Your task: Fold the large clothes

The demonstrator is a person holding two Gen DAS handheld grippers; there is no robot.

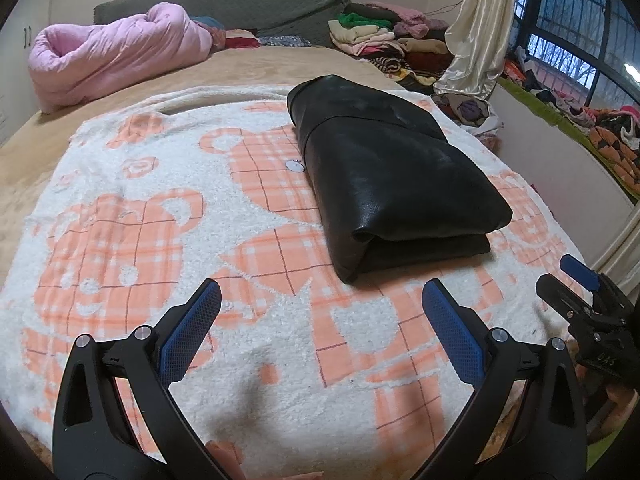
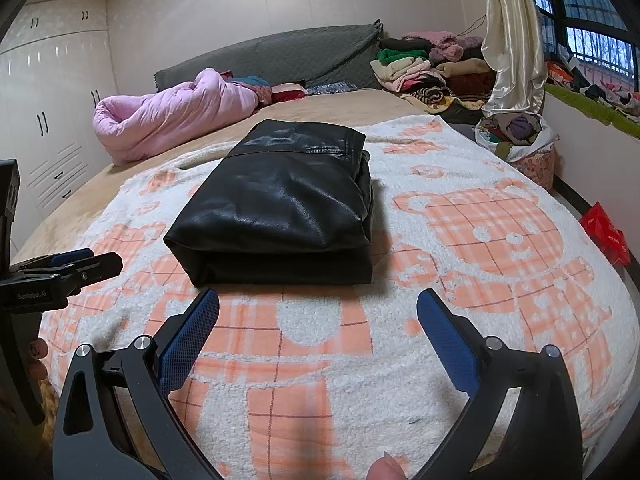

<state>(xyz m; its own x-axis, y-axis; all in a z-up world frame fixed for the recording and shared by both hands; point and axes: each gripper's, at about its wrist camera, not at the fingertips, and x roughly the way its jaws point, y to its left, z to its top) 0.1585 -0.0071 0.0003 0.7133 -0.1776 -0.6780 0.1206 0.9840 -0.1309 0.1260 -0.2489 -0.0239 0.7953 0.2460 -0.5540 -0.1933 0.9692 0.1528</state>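
Note:
A black leather garment (image 1: 384, 168) lies folded into a thick rectangle on a white and orange bear-pattern blanket (image 1: 140, 216). It also shows in the right wrist view (image 2: 280, 204), on the same blanket (image 2: 480, 232). My left gripper (image 1: 320, 300) is open and empty, above the blanket, short of the garment's near edge. My right gripper (image 2: 318, 308) is open and empty, just in front of the garment's folded edge. The right gripper also shows at the right edge of the left wrist view (image 1: 580, 284), and the left gripper at the left edge of the right wrist view (image 2: 80, 264).
A rolled pink quilt (image 1: 116, 52) lies at the back left of the bed. Piles of clothes (image 1: 384, 36) sit at the back right by a cream curtain (image 1: 476, 32). A bag of clothes (image 2: 520, 136) stands beside the bed. White wardrobes (image 2: 48, 112) line the left wall.

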